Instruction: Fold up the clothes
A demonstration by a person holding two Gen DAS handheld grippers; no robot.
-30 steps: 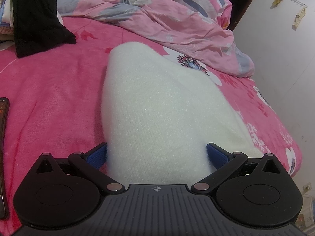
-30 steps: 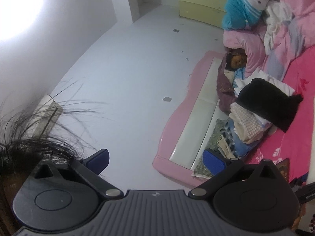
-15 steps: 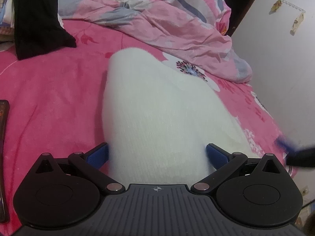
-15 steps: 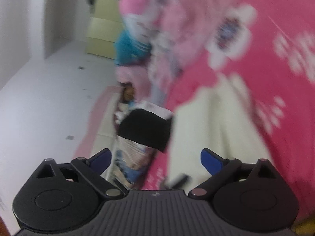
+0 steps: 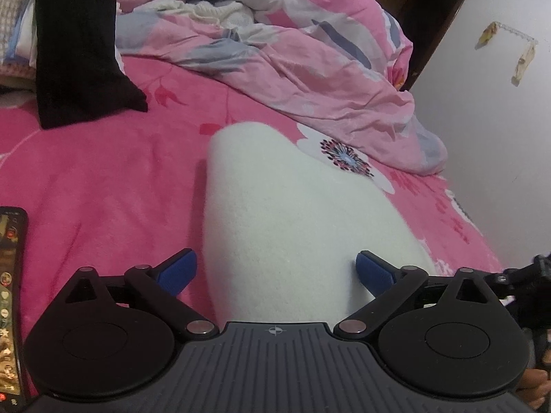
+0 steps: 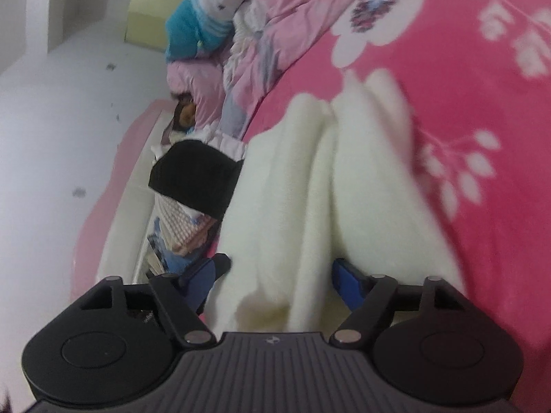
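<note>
Left gripper point(image 5: 275, 272) and right gripper point(image 6: 279, 275) both stood wide, fingers straddling the white fleece garment point(image 5: 292, 213) I saw on the pink blanket point(image 5: 103, 179).

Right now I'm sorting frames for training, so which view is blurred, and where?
Left wrist view: sharp, evenly lit; white garment crisp, fisheye curving the edges. Right wrist view: motion-smeared across the pink sheet and garment folds.

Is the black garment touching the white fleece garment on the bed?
Apart. The left wrist view shows a wide stretch of bare pink bedsheet between the black garment and the white fleece garment.
</note>
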